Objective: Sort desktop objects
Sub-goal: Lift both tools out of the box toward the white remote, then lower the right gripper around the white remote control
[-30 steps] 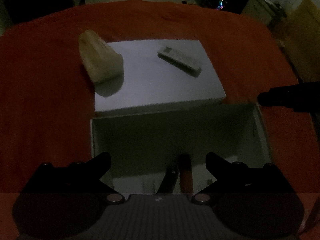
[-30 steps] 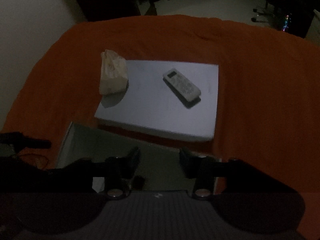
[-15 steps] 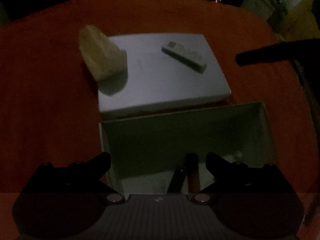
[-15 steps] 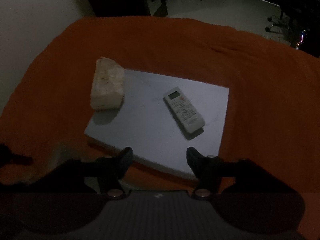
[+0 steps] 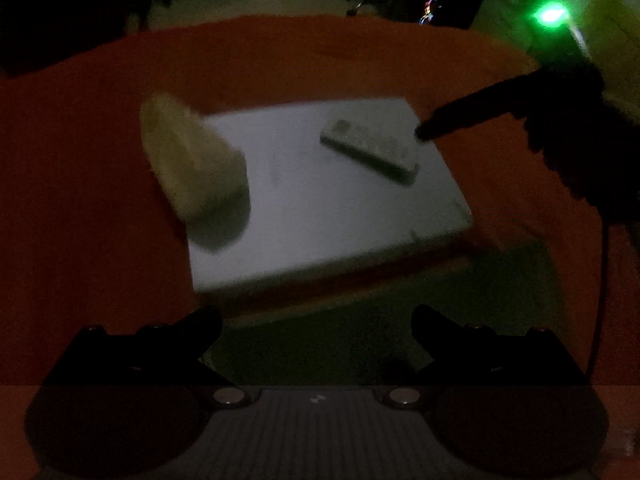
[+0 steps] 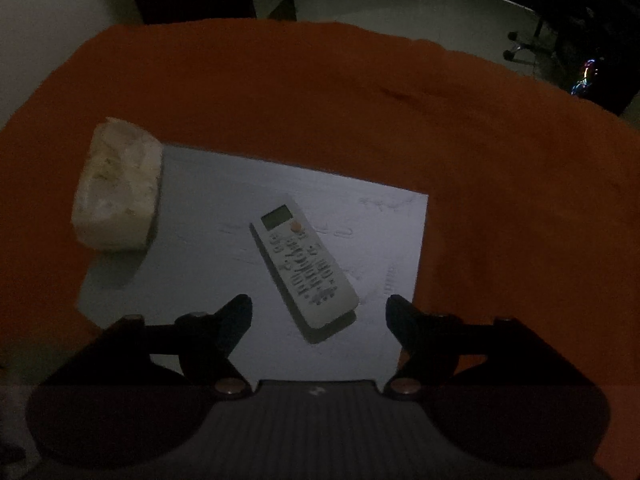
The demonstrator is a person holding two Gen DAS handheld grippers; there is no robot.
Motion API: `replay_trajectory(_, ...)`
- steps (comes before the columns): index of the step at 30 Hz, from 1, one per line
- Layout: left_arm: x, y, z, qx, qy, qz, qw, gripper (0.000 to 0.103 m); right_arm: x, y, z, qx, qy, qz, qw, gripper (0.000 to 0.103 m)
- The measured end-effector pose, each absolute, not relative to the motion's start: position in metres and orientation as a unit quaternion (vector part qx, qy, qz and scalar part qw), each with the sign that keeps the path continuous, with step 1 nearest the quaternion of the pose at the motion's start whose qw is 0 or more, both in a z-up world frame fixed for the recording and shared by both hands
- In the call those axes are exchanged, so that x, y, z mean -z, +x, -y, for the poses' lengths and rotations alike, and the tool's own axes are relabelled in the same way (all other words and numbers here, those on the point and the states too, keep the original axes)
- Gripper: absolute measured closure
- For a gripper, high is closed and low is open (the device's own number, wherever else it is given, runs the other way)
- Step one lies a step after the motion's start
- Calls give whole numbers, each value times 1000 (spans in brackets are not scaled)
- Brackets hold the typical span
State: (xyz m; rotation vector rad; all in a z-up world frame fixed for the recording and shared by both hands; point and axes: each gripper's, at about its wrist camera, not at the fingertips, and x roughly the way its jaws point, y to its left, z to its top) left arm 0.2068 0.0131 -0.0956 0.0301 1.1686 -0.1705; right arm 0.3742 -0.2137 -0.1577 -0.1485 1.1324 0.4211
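Both cams sit right behind their own claw and look down and forward across the orange tabletop [image 6: 500, 184]. The right one hangs close over the remote [image 6: 308, 268] on the white box lid [image 6: 208, 200]. The left one sits further back and lower, pretty blurry. Both views share the lid, remote and pale packet [image 5: 192, 168]; the left view also catches the right claw [image 5: 424, 132] poking in.

The open box [image 5: 420, 320] is blurred and dim (contents unreadable), its near part hidden behind the left gripper [image 5: 316, 332].
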Motion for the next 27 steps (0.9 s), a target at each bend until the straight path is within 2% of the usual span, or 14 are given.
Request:
replay_trajectory(7, 110, 212, -14, 68, -6, -559, 826, 0, 182, 390, 183, -230, -157, -522, 806, 19)
replay_trajectory(16, 102, 199, -19, 30, 21, -537, 843, 0, 214, 399, 146, -289, -271, -503, 768, 19)
replay_trajectory(27, 115, 192, -28, 22, 15, -560, 828, 0, 237, 404, 140, -274, -263, -515, 768, 19)
